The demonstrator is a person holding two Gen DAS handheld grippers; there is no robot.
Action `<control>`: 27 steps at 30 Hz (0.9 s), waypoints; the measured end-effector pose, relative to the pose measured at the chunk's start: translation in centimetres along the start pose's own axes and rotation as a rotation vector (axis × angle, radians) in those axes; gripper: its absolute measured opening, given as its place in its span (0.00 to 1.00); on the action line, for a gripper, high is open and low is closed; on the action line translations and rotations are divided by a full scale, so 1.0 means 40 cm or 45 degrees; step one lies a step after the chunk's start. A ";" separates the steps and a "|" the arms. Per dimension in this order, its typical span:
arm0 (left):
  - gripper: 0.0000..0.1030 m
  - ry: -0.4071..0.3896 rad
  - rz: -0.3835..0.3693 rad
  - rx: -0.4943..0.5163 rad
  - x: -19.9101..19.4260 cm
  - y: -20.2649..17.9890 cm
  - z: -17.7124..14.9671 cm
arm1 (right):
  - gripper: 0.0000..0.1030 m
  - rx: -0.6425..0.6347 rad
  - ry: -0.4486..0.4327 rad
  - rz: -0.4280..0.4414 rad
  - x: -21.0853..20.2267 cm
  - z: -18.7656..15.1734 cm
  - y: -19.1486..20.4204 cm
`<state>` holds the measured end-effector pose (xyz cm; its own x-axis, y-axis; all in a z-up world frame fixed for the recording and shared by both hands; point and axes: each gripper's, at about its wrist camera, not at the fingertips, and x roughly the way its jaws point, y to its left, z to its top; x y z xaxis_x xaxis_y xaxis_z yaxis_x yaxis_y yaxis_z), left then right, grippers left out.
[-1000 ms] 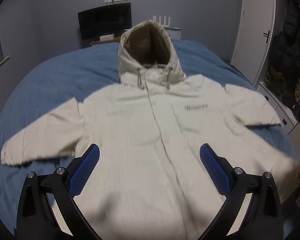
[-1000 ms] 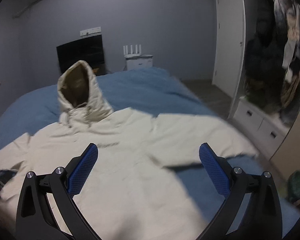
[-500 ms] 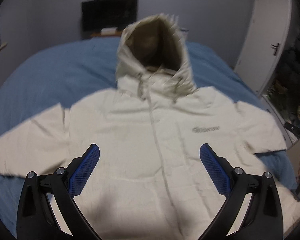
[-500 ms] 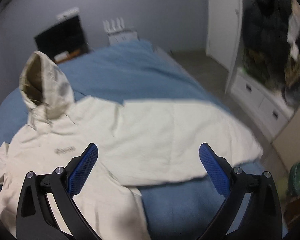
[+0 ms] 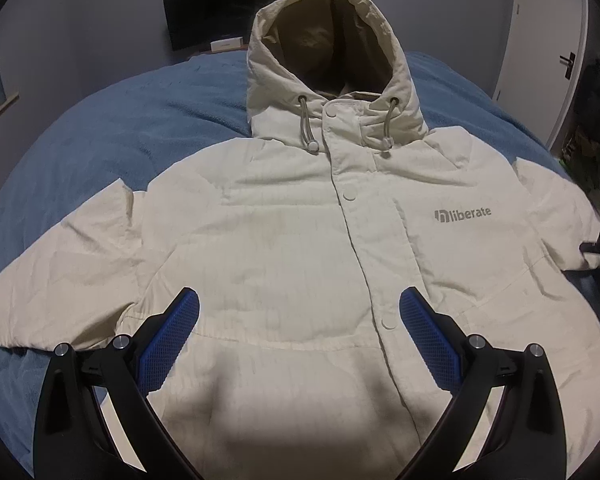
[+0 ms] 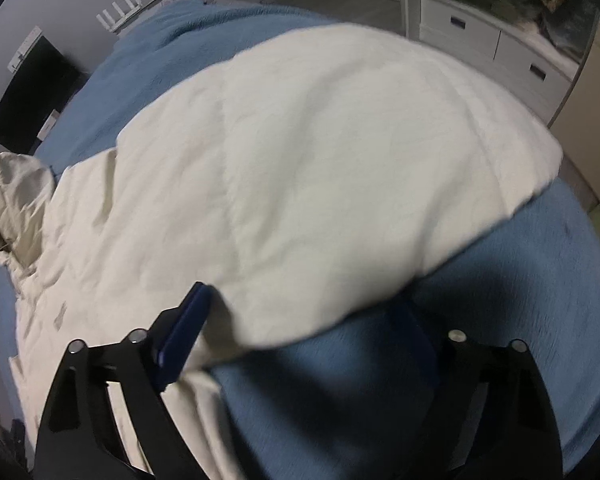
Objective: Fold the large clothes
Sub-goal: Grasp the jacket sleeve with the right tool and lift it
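Note:
A cream hooded jacket point(image 5: 300, 240) lies face up on the blue bed point(image 5: 140, 120), front snapped shut, hood point(image 5: 328, 40) pointing away and both sleeves spread out. My left gripper point(image 5: 299, 298) hovers open over the lower chest with nothing between its fingers. In the right wrist view the jacket's right sleeve point(image 6: 320, 160) fills the frame. My right gripper point(image 6: 302, 304) points steeply down at the sleeve's near edge. Its jaws are closing, with that edge between them: the left finger point(image 6: 184, 328) is against the cloth and the right finger point(image 6: 416, 344) is over the blanket.
A dark screen point(image 5: 220, 12) hangs on the far wall behind the hood. A white door point(image 5: 540, 60) and a white drawer unit point(image 6: 500, 40) stand to the right of the bed. The bed's edge drops off just past the sleeve's cuff.
The right gripper came down and tipped over onto the right sleeve, and its jaws narrowed. The left gripper sank closer to the jacket's chest and stayed open.

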<state>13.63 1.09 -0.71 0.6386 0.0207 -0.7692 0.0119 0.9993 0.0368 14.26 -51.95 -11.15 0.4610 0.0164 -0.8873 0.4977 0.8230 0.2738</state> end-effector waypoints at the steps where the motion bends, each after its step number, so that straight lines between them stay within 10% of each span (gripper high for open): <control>1: 0.94 0.001 0.000 0.004 0.002 0.000 -0.001 | 0.73 0.001 -0.015 -0.011 0.000 0.006 -0.001; 14: 0.94 0.009 0.041 -0.046 0.030 0.031 0.005 | 0.31 0.051 -0.271 -0.090 -0.034 0.092 -0.063; 27: 0.94 0.006 0.044 -0.029 0.032 0.024 0.001 | 0.16 -0.423 -0.697 0.082 -0.378 0.008 0.215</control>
<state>14.48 2.06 -1.62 0.6348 0.0550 -0.7707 -0.0276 0.9984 0.0486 11.80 -45.29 4.76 0.8344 -0.1482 -0.5309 0.2430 0.9634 0.1130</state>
